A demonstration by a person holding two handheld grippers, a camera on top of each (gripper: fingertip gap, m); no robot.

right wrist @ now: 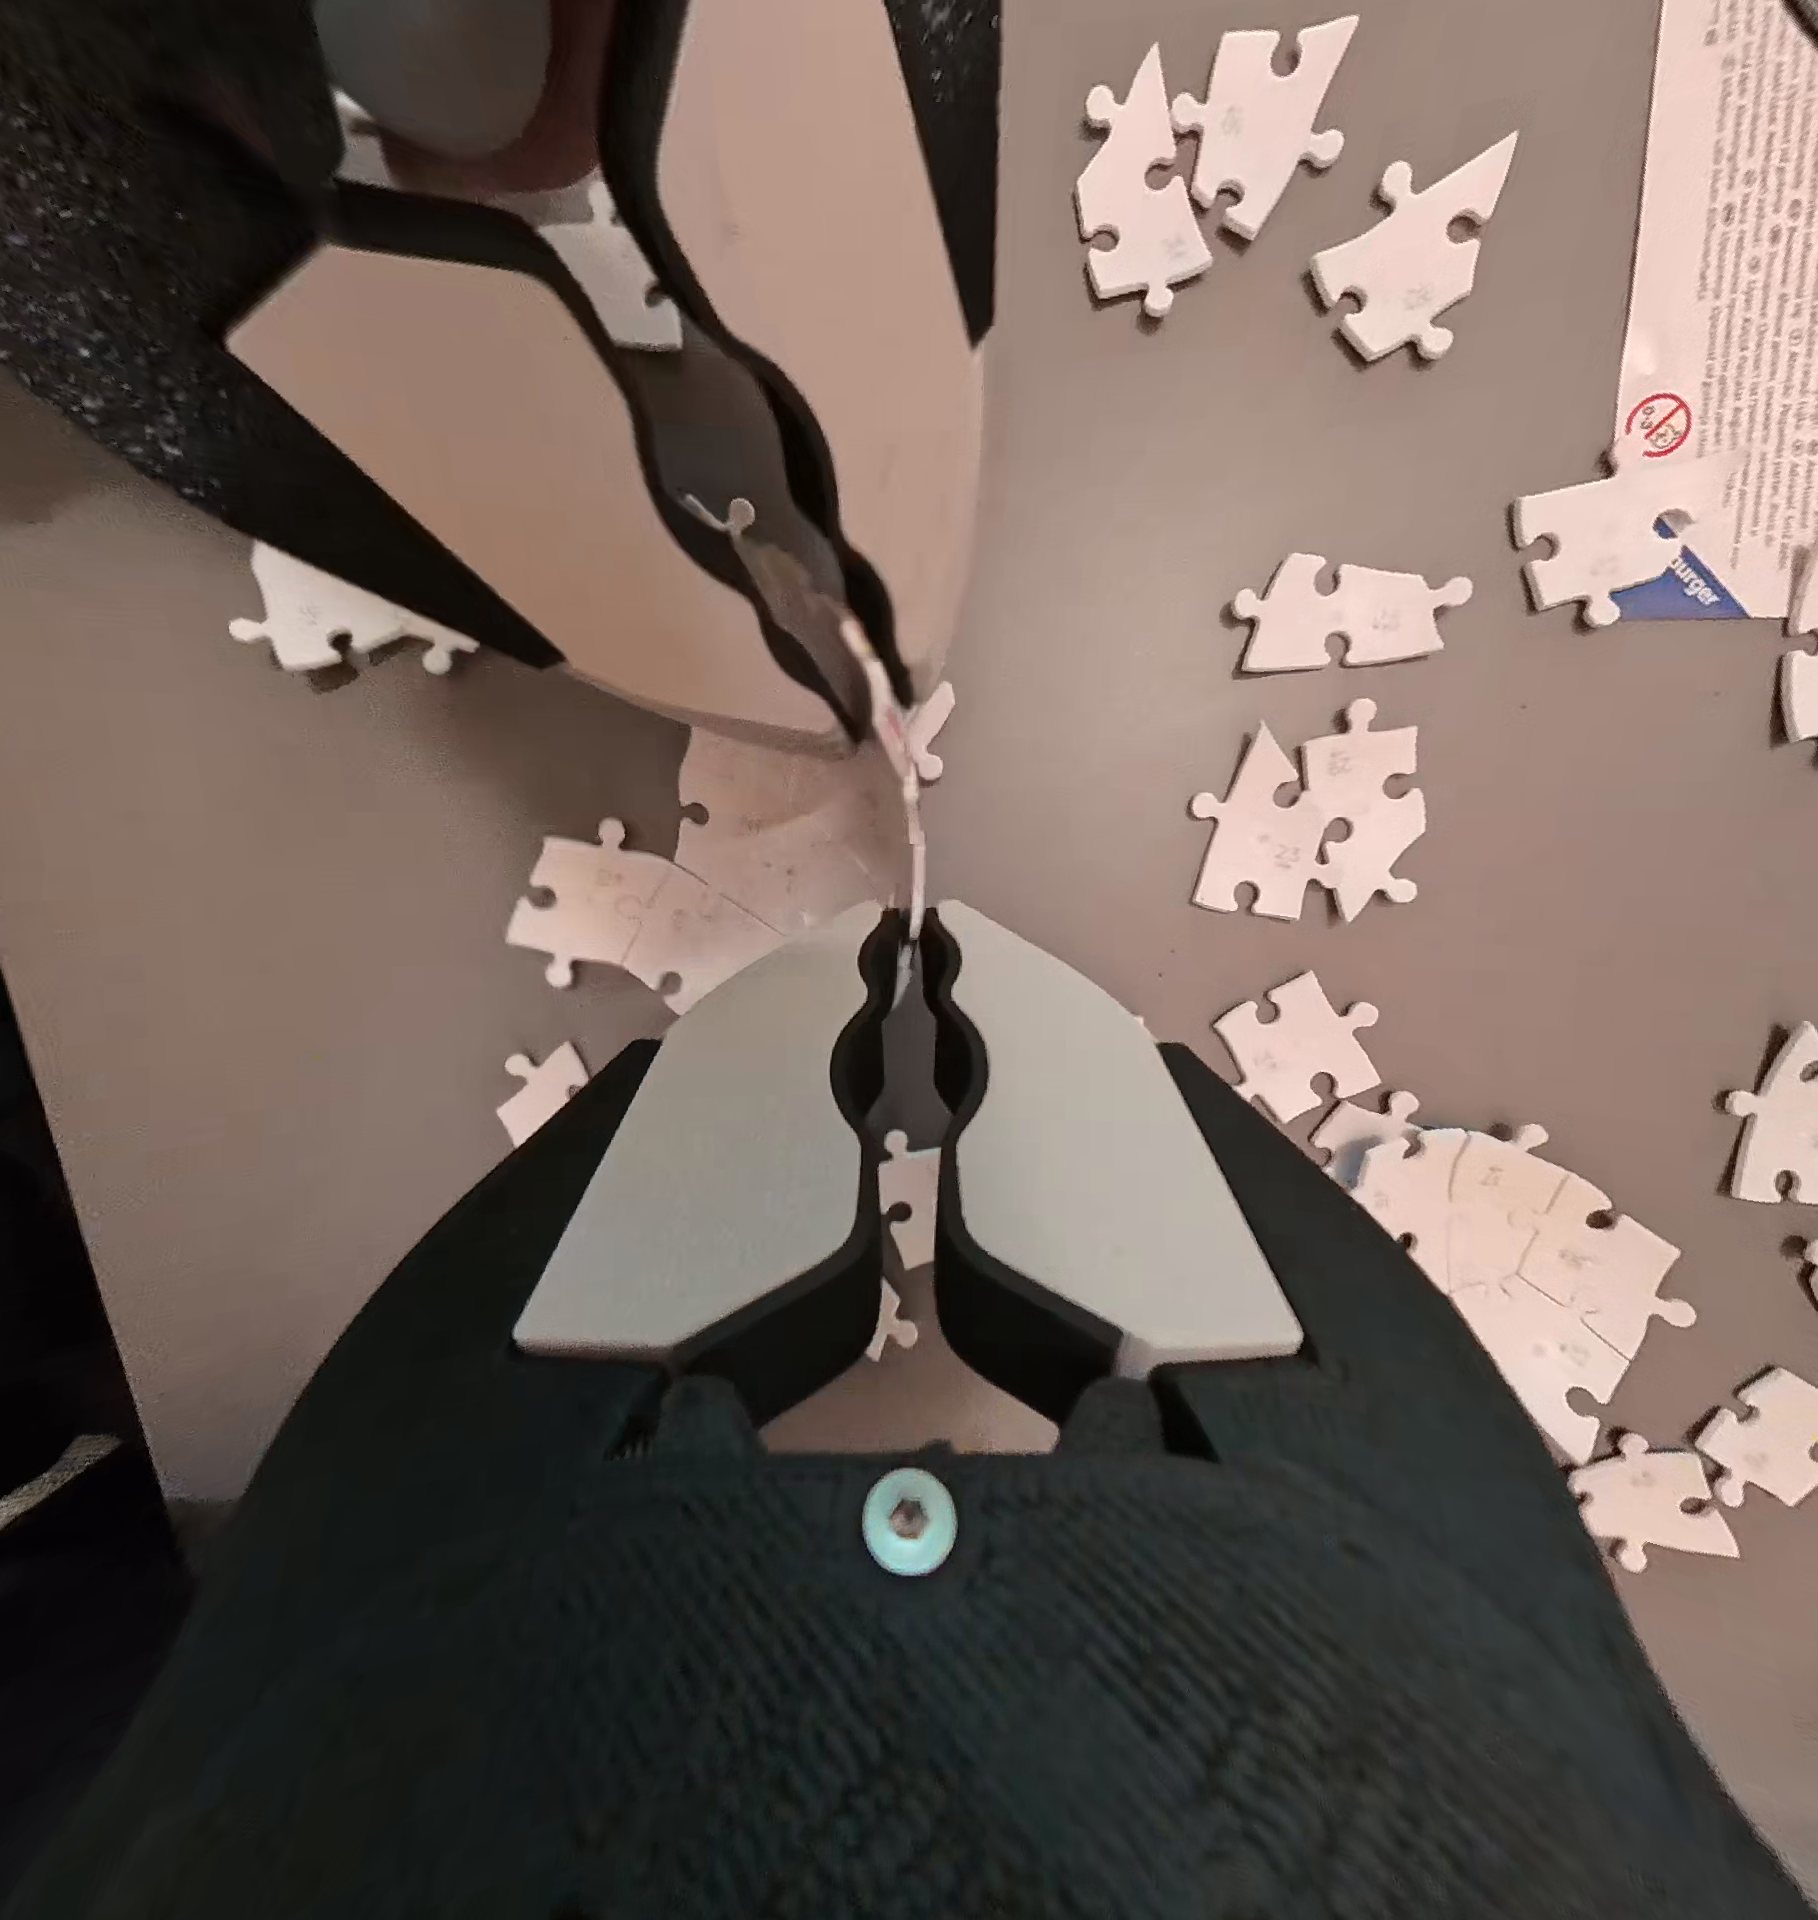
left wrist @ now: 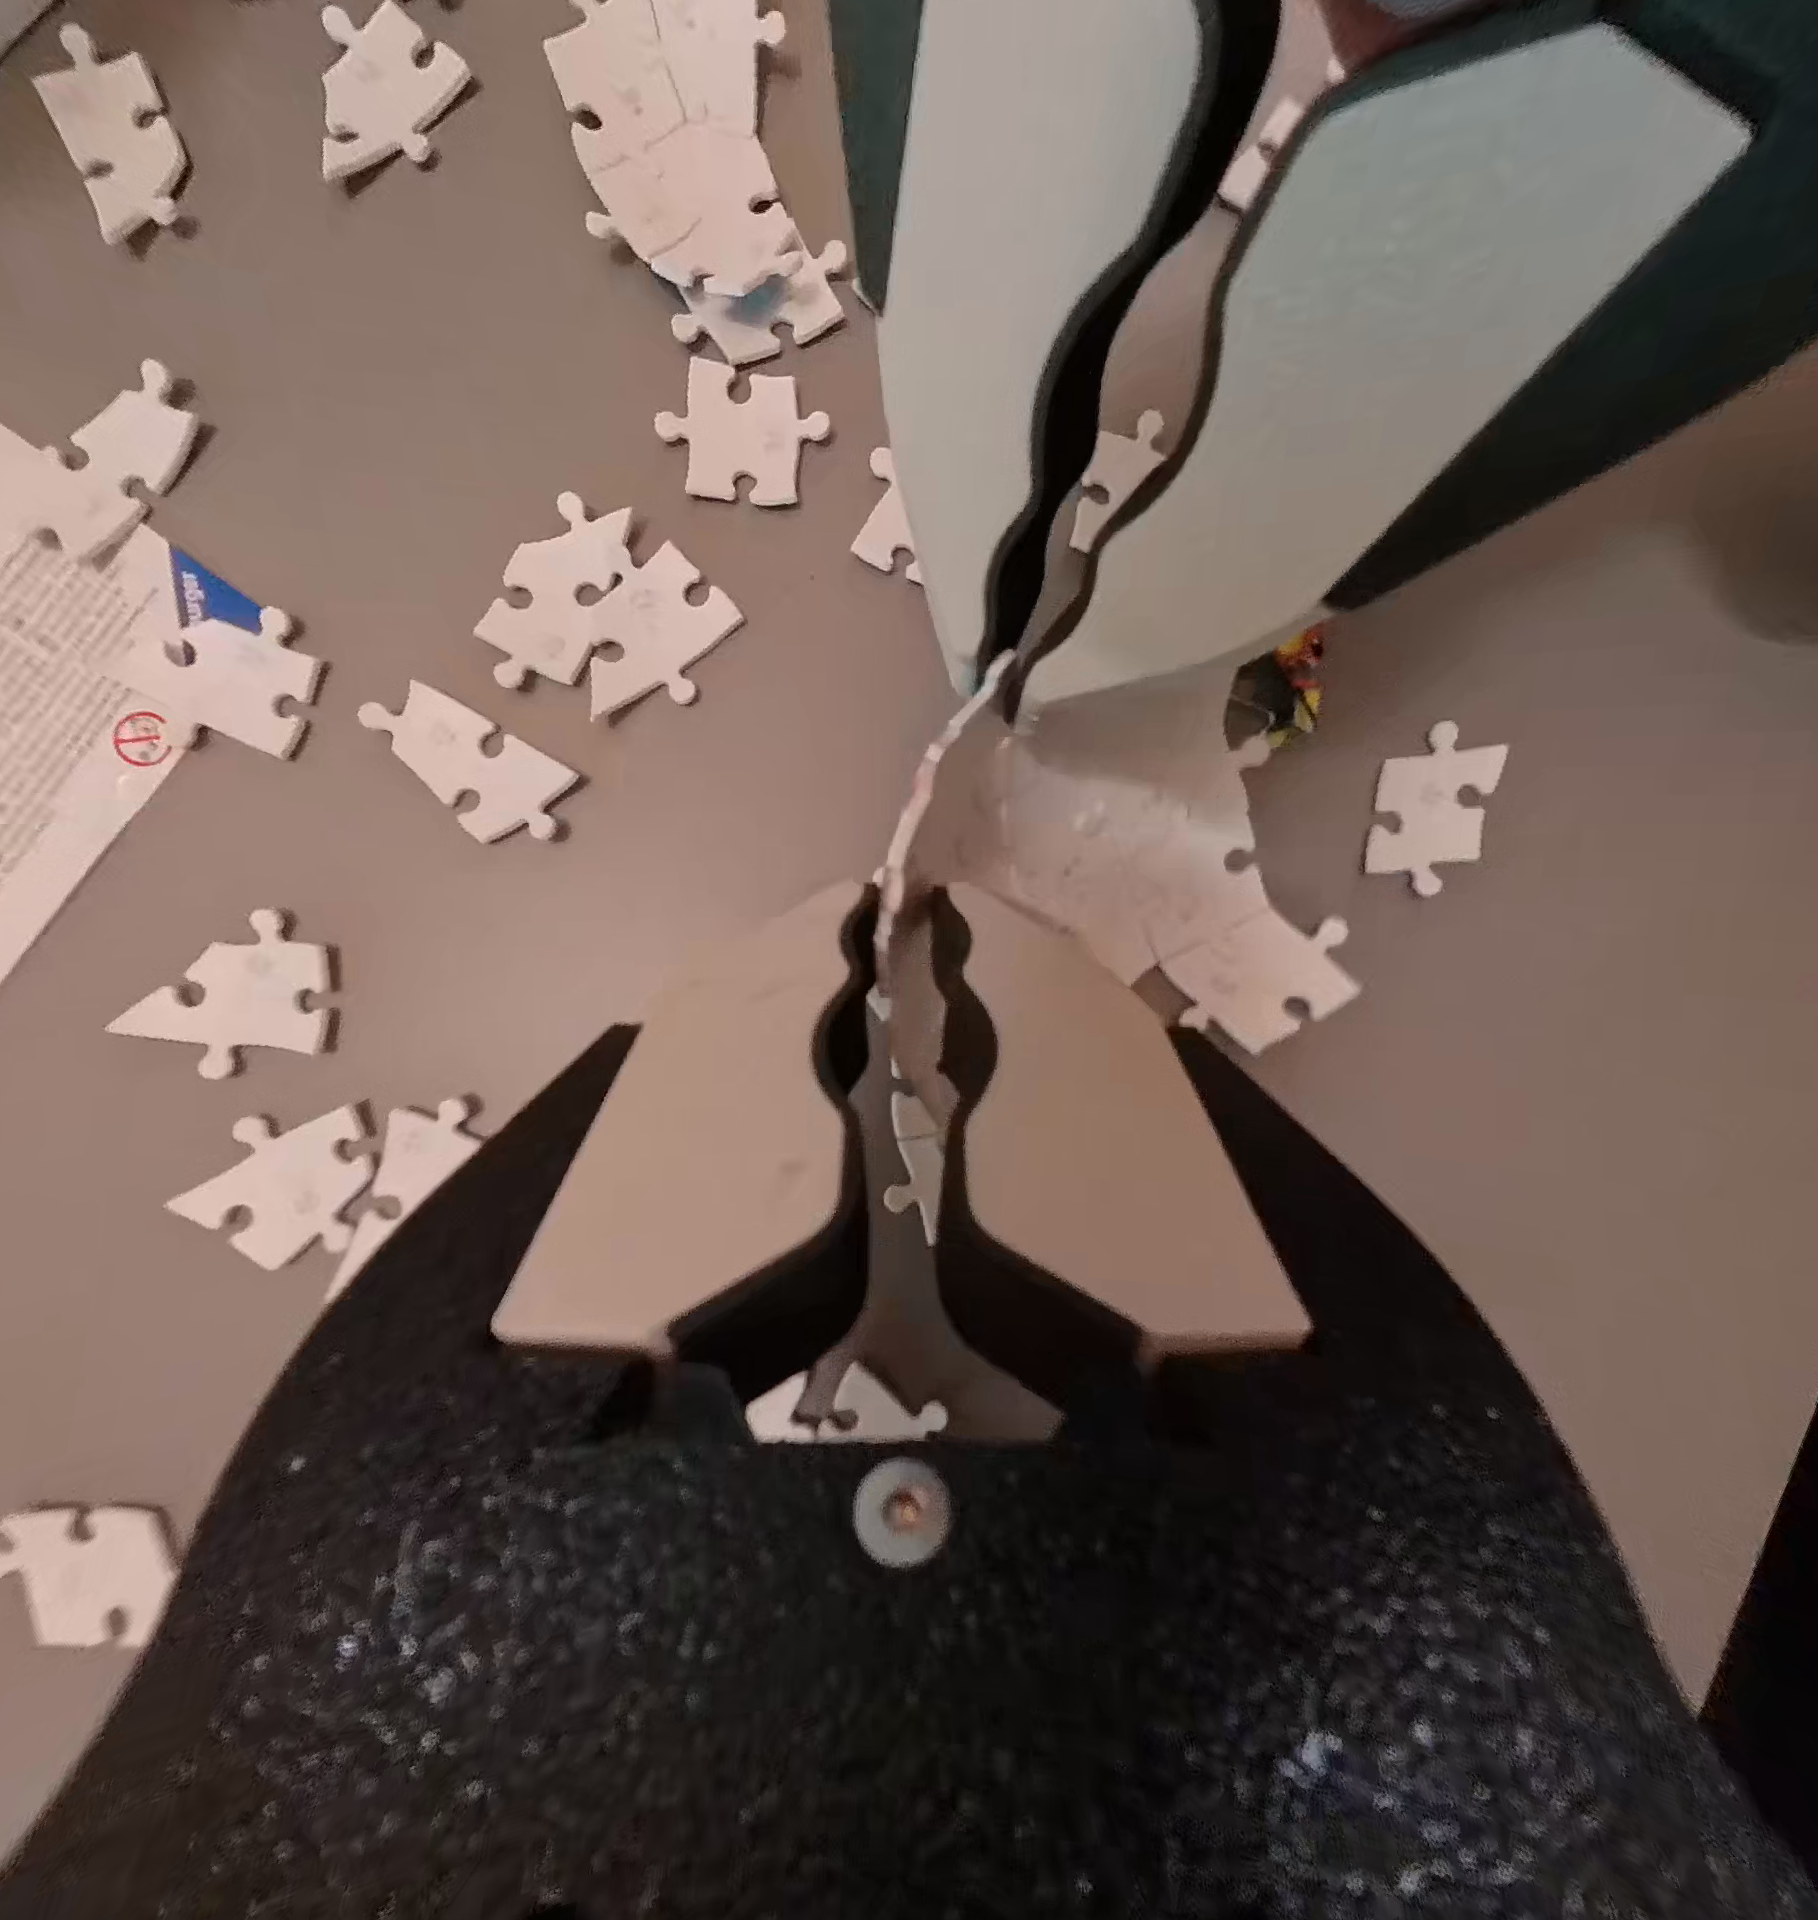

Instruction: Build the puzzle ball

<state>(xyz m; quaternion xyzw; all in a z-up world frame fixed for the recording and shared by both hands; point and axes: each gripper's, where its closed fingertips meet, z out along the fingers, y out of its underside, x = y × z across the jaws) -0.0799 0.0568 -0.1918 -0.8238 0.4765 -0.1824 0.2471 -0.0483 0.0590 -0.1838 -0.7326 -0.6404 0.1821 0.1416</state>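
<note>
My left gripper [left wrist: 905, 906], black with beige pads, and my right gripper [right wrist: 915, 927], dark green with pale grey pads, face each other tip to tip above the grey table [left wrist: 448, 332]. Both are shut on a thin curved strip of joined white puzzle pieces [left wrist: 936, 790], seen edge-on between them [right wrist: 910, 821]. The right gripper also shows in the left wrist view [left wrist: 998, 675], and the left gripper in the right wrist view [right wrist: 874, 717]. A joined white section [left wrist: 1175, 883] spreads beside that strip [right wrist: 759, 862]; I cannot tell whether it is attached or lies beneath.
Several loose white puzzle pieces [left wrist: 469, 758] lie scattered on the table [right wrist: 1300, 831]. Another curved joined section [left wrist: 676, 156] lies farther off [right wrist: 1507, 1247]. A printed paper sheet [left wrist: 32, 707] lies at the edge [right wrist: 1736, 260]. A small multicoloured object [left wrist: 1289, 686] sits beside the right gripper.
</note>
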